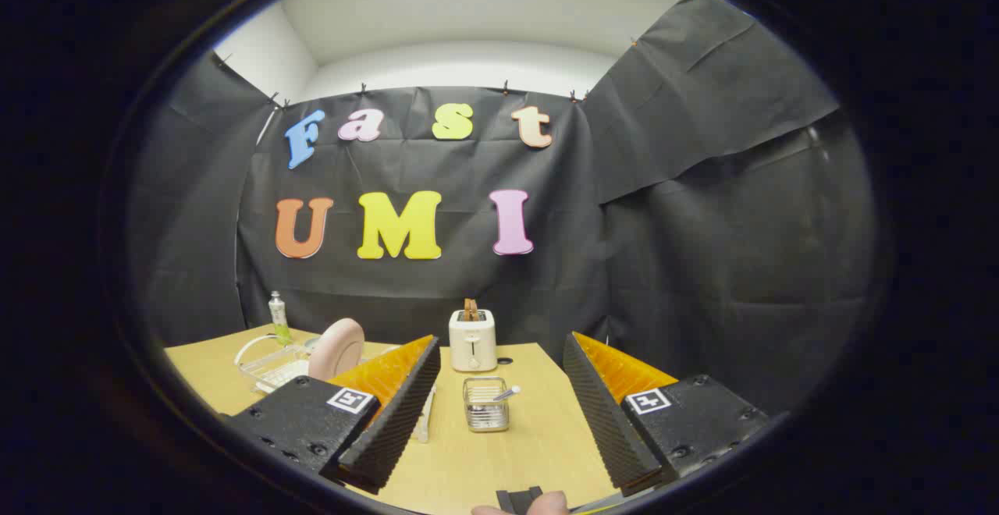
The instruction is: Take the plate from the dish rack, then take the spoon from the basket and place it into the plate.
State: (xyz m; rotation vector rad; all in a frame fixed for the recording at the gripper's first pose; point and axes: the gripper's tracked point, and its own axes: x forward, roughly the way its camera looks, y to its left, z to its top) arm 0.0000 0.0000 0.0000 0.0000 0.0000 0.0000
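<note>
A pink plate (337, 348) stands on edge in a white wire dish rack (269, 364) on the wooden table, beyond my left finger. A small metal wire basket (485, 404) sits on the table ahead, between the two fingers, with a spoon (503, 395) leaning in it, its end sticking out to the right. My gripper (500, 361) is held above the near part of the table with its fingers (398, 413) spread wide and nothing between them.
A white toaster (472, 339) with toast in it stands behind the basket near the back wall. A small green-capped bottle (278, 317) stands behind the dish rack. A light flat piece (424, 417) lies beside my left finger. A fingertip (521, 506) shows at the near edge.
</note>
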